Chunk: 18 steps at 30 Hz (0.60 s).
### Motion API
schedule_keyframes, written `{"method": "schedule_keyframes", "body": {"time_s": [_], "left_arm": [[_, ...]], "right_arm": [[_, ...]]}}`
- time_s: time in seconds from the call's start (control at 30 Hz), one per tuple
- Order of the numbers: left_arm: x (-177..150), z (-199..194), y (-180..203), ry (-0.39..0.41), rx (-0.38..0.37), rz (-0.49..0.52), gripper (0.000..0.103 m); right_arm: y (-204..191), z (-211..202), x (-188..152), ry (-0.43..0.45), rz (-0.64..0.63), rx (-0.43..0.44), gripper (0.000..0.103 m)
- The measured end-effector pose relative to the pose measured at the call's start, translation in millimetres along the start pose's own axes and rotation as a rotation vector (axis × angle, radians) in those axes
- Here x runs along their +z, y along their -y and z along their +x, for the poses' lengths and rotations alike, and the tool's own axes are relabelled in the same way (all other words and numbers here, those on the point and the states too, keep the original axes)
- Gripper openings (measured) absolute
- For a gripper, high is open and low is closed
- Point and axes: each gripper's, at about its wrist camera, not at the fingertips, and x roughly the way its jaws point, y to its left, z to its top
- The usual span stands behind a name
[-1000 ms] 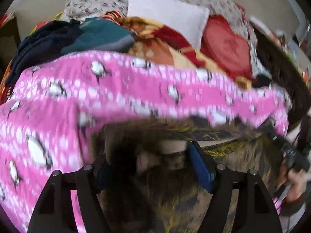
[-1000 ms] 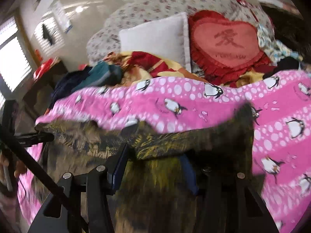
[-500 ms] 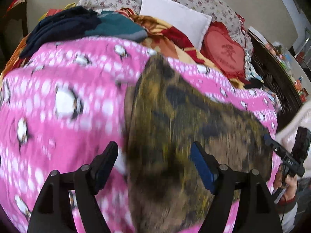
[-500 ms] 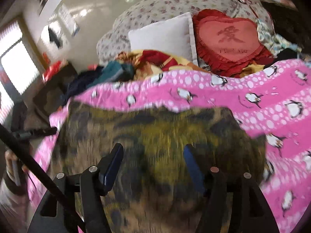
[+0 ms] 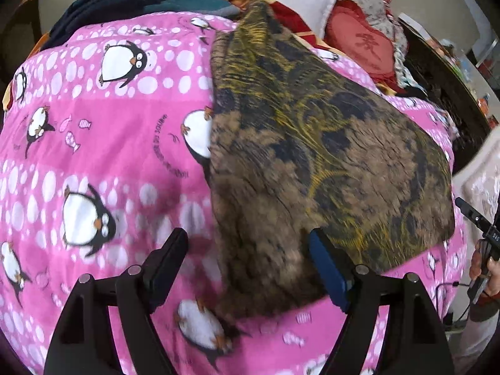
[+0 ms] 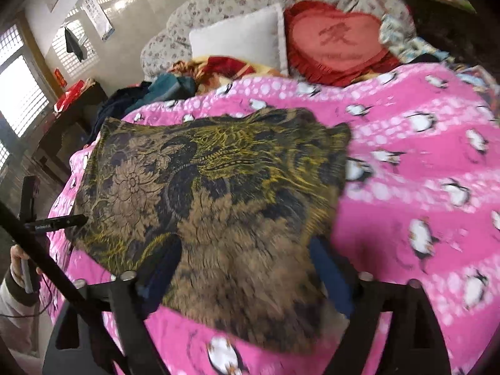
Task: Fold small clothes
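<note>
A small brown and olive garment with a dark and yellow floral pattern (image 5: 312,156) lies spread flat on a pink penguin-print blanket (image 5: 93,125). It also shows in the right wrist view (image 6: 218,193). My left gripper (image 5: 250,268) is open and empty, just above the garment's near left corner. My right gripper (image 6: 247,272) is open and empty over the garment's near edge. The right gripper's handle appears at the right edge of the left wrist view (image 5: 478,222).
A pile of dark and teal clothes (image 6: 150,93) lies at the far left of the bed. A white pillow (image 6: 240,40) and a red heart cushion (image 6: 337,43) stand against the floral headboard. The pink blanket (image 6: 422,172) stretches to the right.
Both grippers held the garment up by its edge, then let it go. It now lies flat on the blanket and both grippers stand open and have drawn back slightly.
</note>
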Motion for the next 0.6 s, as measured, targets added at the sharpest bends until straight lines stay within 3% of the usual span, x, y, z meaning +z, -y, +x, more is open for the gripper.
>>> {"method": "schedule_keyframes", "body": {"time_s": [0.17, 0.23, 0.3, 0.33, 0.43, 0.5, 0.6], "left_arm": [[-14.7, 2.5, 3.2, 0.016, 0.029, 0.018, 0.082], [-19.8, 10.6, -1.2, 0.009, 0.021, -0.012, 0.085], [-23.0, 13.0, -1.8, 0.034, 0.024, -0.020, 0.086], [-24.1, 11.9, -0.9, 0.039, 0.030, -0.018, 0.086], [-28.2, 1.0, -3.1, 0.038, 0.008, -0.043, 0.086], [-29.9, -7.3, -5.3, 0.047, -0.022, -0.067, 0.086], [-32.5, -20.6, -11.1, 0.098, -0.028, -0.100, 0.087]], "right_arm": [[12.3, -2.8, -29.7, -0.069, -0.012, -0.157, 0.091], [19.0, 6.1, -38.0, -0.086, 0.002, -0.151, 0.091], [24.4, 22.4, -49.6, -0.129, 0.002, -0.130, 0.081], [24.2, 31.2, -54.7, -0.167, -0.020, -0.155, 0.067], [20.0, 23.9, -51.4, -0.170, -0.022, -0.194, 0.068], [12.1, 6.7, -41.0, -0.124, -0.019, -0.204, 0.069], [-13.2, -21.3, -17.5, -0.050, -0.063, -0.186, 0.080]]}}
